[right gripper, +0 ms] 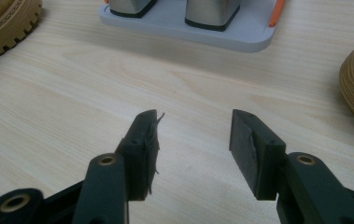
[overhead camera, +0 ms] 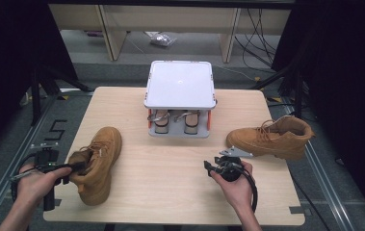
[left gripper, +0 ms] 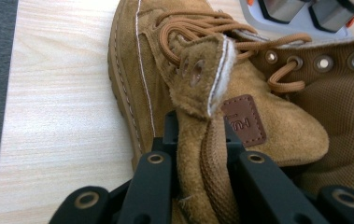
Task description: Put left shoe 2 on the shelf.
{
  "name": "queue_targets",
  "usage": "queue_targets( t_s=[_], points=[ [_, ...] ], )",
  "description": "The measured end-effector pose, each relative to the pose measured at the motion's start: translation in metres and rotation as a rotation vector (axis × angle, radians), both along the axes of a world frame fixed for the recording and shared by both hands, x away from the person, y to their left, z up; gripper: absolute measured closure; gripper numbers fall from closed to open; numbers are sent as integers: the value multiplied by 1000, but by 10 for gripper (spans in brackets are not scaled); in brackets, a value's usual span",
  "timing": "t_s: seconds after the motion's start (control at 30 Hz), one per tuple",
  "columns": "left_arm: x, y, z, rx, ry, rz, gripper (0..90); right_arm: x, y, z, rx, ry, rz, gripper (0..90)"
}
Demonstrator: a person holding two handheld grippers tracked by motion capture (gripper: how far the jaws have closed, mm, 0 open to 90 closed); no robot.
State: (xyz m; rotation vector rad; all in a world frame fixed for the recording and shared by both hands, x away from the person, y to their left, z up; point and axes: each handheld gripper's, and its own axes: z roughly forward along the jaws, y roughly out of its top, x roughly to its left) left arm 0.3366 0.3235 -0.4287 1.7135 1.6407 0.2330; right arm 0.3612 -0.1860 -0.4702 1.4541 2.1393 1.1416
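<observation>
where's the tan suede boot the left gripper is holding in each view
High view: tan suede boot lies at lower left, its collar in the left gripper.
Left gripper view: centre and right, collar flap between the jaws.
Right gripper view: its lugged sole at top-left corner.
Shared landmark: grey two-tier rack.

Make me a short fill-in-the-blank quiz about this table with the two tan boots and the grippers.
1. The left gripper has its jaws shut on the collar of the ____ boot.
2. The right gripper hovers over bare tabletop with its jaws ____.
3. The right boot lies on its ____, sole toward the person.
4. The white rack at the table's far edge holds a pair of ____ on its lower shelf.

Missing words: left; open; side; sandals
</observation>
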Motion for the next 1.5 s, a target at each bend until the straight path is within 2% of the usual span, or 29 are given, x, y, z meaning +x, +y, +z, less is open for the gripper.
queue_targets(
  t_s=[0.17, 0.27, 0.3, 0.33, 0.43, 0.5, 0.53, 0.6, 0.67, 0.7, 0.77, 0.9, 0.97, 1.2, 1.5],
  points=[
    [2, 4, 0, -26, -18, 22, 815, -1, 0, 1, -6, 4, -5, 528],
    [4, 8, -1, -57, -17, 32, 818, 0, -1, 0, -1, -8, -8, 529],
    [5, 9, -2, -81, -17, 52, 818, 1, -2, 0, 0, -8, -8, 529],
    [5, 10, -1, -91, -5, 59, 820, 1, -2, 0, -1, -8, -8, 529],
    [7, 12, -1, -118, -7, 69, 821, 1, -2, 0, 0, -8, -9, 529],
    [8, 13, 0, -113, -7, 66, 823, 1, -1, -1, -1, -9, -9, 529],
    [9, 13, 0, -127, -11, 80, 822, 1, -2, -1, -1, -9, -9, 529],
    [10, 13, 1, -126, -18, 78, 823, 1, -2, -1, -3, -8, -10, 530],
    [11, 12, 2, -138, -24, 82, 822, 1, -3, 0, -7, -14, -14, 530],
    [11, 12, 3, -139, -26, 78, 823, 1, -2, 0, 11, -5, -6, 531],
    [12, 12, 4, -155, -29, 87, 824, 0, -3, 0, 3, -2, -19, 531],
    [14, 13, 8, -166, -36, 88, 826, 1, -4, 0, -3, -15, -14, 531],
    [15, 13, 10, -178, -47, 93, 826, 1, -4, -1, 5, -5, -11, 531],
    [21, 13, 16, -184, -70, 97, 826, 1, -5, -1, 4, -8, -15, 532],
    [31, 13, 22, -203, -74, 86, 825, 1, -5, -1, 0, -6, -20, 533]
  ],
)
